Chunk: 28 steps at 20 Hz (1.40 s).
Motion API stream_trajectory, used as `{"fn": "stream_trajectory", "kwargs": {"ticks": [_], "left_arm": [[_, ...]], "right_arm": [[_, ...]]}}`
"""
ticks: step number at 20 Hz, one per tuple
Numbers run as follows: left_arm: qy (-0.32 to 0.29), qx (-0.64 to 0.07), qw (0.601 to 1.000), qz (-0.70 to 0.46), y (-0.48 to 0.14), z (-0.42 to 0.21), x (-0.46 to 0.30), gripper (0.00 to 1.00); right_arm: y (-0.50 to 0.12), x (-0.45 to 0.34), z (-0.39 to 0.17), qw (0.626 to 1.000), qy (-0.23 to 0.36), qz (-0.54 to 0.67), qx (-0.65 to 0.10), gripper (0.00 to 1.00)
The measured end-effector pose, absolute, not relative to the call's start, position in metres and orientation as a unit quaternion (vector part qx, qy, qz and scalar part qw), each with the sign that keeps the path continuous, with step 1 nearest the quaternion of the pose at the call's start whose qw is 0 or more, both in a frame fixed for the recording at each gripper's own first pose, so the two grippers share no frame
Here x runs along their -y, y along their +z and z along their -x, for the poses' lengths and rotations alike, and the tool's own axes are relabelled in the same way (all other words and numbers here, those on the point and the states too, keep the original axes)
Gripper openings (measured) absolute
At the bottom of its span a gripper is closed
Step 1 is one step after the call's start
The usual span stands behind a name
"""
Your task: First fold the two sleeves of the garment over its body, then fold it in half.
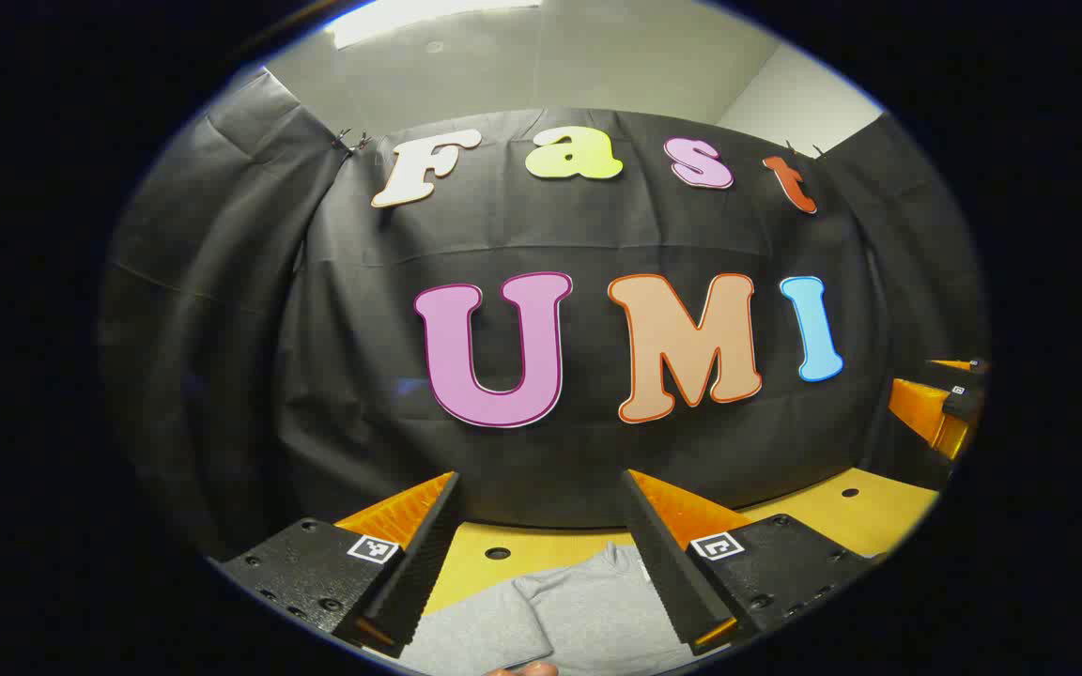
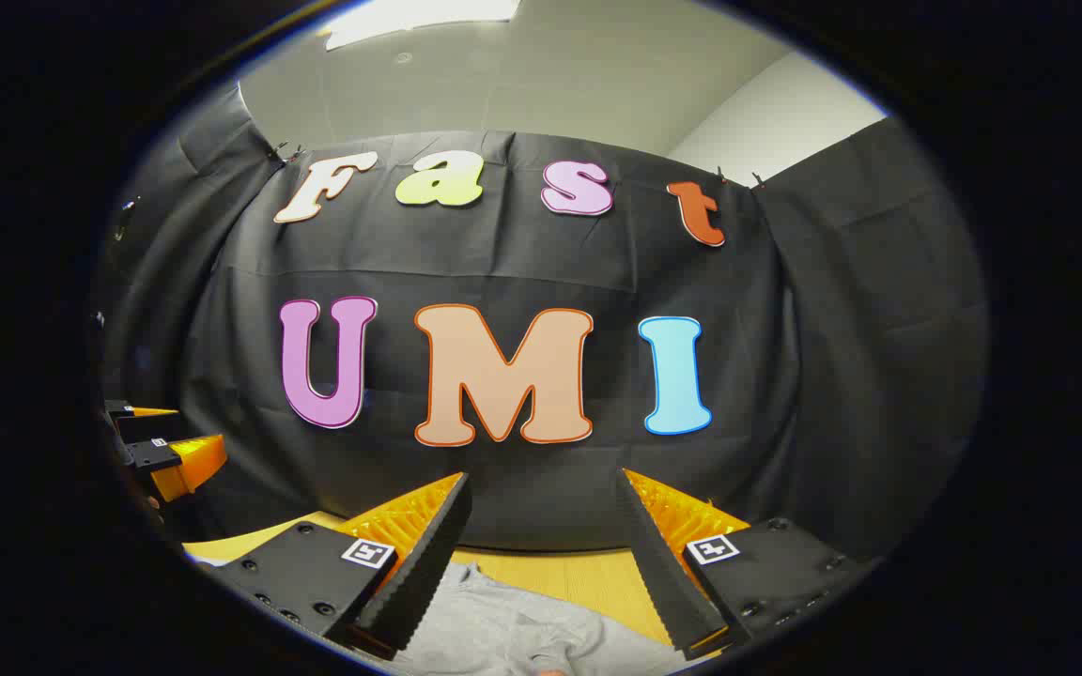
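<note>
A grey garment (image 1: pixel 560 615) lies flat on the yellow wooden table (image 1: pixel 856 512), low in the left gripper view, one folded piece overlapping its body. My left gripper (image 1: pixel 541 488) hangs above it, open, with nothing between its fingers. In the right gripper view the same grey garment (image 2: pixel 513 629) shows at the bottom, under my right gripper (image 2: pixel 543 488), which is open and holds nothing. The right gripper (image 1: pixel 950 399) appears far off at the right edge of the left gripper view. The left gripper (image 2: pixel 161 446) appears at the left edge of the right gripper view.
The table's far edge (image 2: pixel 550 554) meets the black cloth wall (image 2: pixel 503 244) close behind the garment. Small round holes (image 1: pixel 497 553) dot the tabletop. A fingertip (image 1: pixel 522 668) shows at the bottom edge of the left gripper view.
</note>
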<state>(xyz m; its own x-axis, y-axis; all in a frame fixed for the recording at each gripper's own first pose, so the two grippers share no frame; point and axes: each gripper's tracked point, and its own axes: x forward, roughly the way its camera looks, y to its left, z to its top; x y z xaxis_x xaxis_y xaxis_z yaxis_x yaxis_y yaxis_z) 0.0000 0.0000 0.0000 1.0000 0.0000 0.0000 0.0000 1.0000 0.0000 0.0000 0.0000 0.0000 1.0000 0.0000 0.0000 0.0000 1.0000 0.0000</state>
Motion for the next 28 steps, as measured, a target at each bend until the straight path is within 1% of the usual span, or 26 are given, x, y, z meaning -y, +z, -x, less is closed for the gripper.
{"fn": "stream_trajectory", "kwargs": {"ticks": [1, 2, 3, 4, 5, 6, 7, 8, 11, 12, 19, 20, 21, 27, 28], "left_arm": [[-0.002, 0.003, 1.0, -0.001, 0.002, -0.001, 0.0, 0.99], [-0.003, 0.005, 1.0, -0.002, 0.003, -0.002, 0.001, 0.99], [-0.004, 0.007, 1.0, -0.003, 0.003, -0.003, 0.001, 0.96], [-0.005, 0.007, 1.0, -0.004, 0.003, -0.004, 0.001, 0.96], [-0.005, 0.007, 1.0, -0.004, 0.004, -0.005, 0.001, 0.99], [-0.005, 0.008, 1.0, -0.004, 0.004, -0.006, 0.001, 0.96], [-0.006, 0.009, 1.0, -0.004, 0.004, -0.006, 0.001, 0.96], [-0.007, 0.011, 1.0, -0.004, 0.005, -0.007, 0.001, 0.99], [-0.007, 0.009, 1.0, 0.0, 0.002, -0.009, 0.001, 0.99], [-0.007, 0.007, 1.0, 0.002, 0.001, -0.009, 0.0, 0.96], [-0.004, 0.004, 1.0, 0.007, -0.004, -0.01, -0.003, 0.96], [-0.005, 0.003, 1.0, 0.009, -0.004, -0.01, -0.003, 0.93], [-0.006, 0.0, 1.0, 0.01, -0.005, -0.011, -0.003, 0.96], [-0.018, -0.013, 1.0, 0.022, -0.016, -0.014, 0.009, 0.96], [-0.02, -0.015, 0.999, 0.027, -0.016, -0.014, 0.011, 0.99]], "right_arm": [[0.0, -0.002, -0.002, 1.0, 0.003, -0.002, 0.0, 0.97], [0.001, -0.005, -0.004, 1.0, 0.004, -0.004, 0.001, 0.97], [0.002, -0.006, -0.003, 1.0, 0.004, -0.006, 0.002, 0.97], [0.004, -0.007, -0.004, 1.0, 0.006, -0.007, 0.004, 0.96], [0.004, -0.01, -0.005, 1.0, 0.006, -0.005, 0.005, 0.96], [0.005, -0.012, -0.007, 1.0, 0.009, -0.002, 0.006, 0.96], [0.005, -0.015, -0.007, 1.0, 0.012, 0.0, 0.007, 0.96], [0.006, -0.017, -0.007, 1.0, 0.014, 0.003, 0.009, 0.96], [0.003, -0.022, -0.007, 1.0, 0.018, 0.007, 0.008, 0.96], [0.003, -0.023, -0.007, 1.0, 0.019, 0.008, 0.007, 0.97], [0.0, -0.026, -0.006, 1.0, 0.023, 0.017, 0.006, 0.97], [-0.002, -0.026, -0.005, 1.0, 0.023, 0.016, 0.002, 0.97], [-0.005, -0.027, -0.006, 0.999, 0.029, 0.012, -0.002, 0.96], [-0.027, -0.006, 0.003, 0.998, 0.035, 0.026, -0.037, 0.97], [-0.033, 0.002, 0.007, 0.998, 0.034, 0.031, -0.046, 0.98]]}}
